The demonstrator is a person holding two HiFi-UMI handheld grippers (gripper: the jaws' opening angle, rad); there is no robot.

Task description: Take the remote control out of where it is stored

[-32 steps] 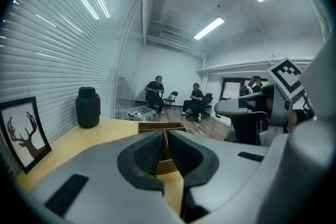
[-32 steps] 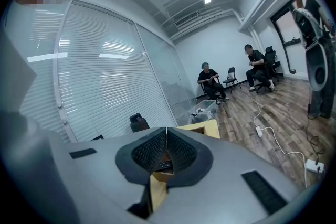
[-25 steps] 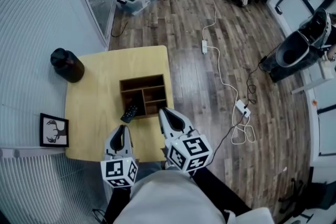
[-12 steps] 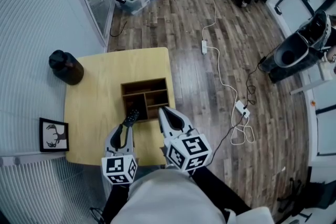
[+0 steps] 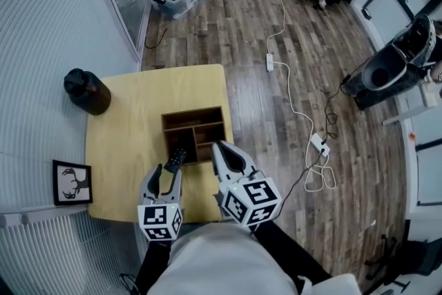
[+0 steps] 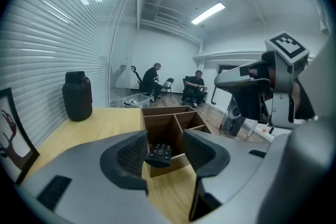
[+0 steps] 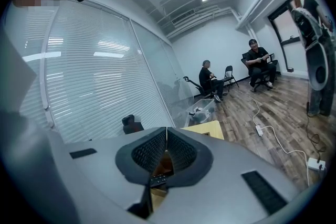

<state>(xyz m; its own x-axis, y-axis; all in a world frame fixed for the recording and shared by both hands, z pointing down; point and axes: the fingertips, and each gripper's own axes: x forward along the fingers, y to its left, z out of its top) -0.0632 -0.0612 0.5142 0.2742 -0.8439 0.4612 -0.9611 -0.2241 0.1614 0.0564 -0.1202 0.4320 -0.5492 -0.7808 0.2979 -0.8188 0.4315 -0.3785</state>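
Left gripper [image 5: 166, 172] is the one doing the work, and its jaws stand wide apart, having just been opening; the pads press on nothing. Straight ahead of its tips, seen in the gap between the two pads, is the remote control [image 6: 159, 153]. As far as I can tell it is propped in the nearest left-hand compartment of the wooden organizer [image 5: 195, 115], with its button end poking up over the front wall towards me. It looks to lie just beyond my fingertips rather than between them, though I cannot tell for sure how deep it reaches. Off to the right of this gripper, my right gripper [image 5: 222, 150] hangs with its jaws clenched together on nothing, tips close to the front of the same organizer. By my reckoning the task is barely begun: the approach is lined up and the jaws are ready, but the remote is not gripped and has not left its compartment. What is left is to push the open jaws forward around the raised end, close on it, lift it clear of the front wall and bring it out over the yellow table [image 5: 117, 128].
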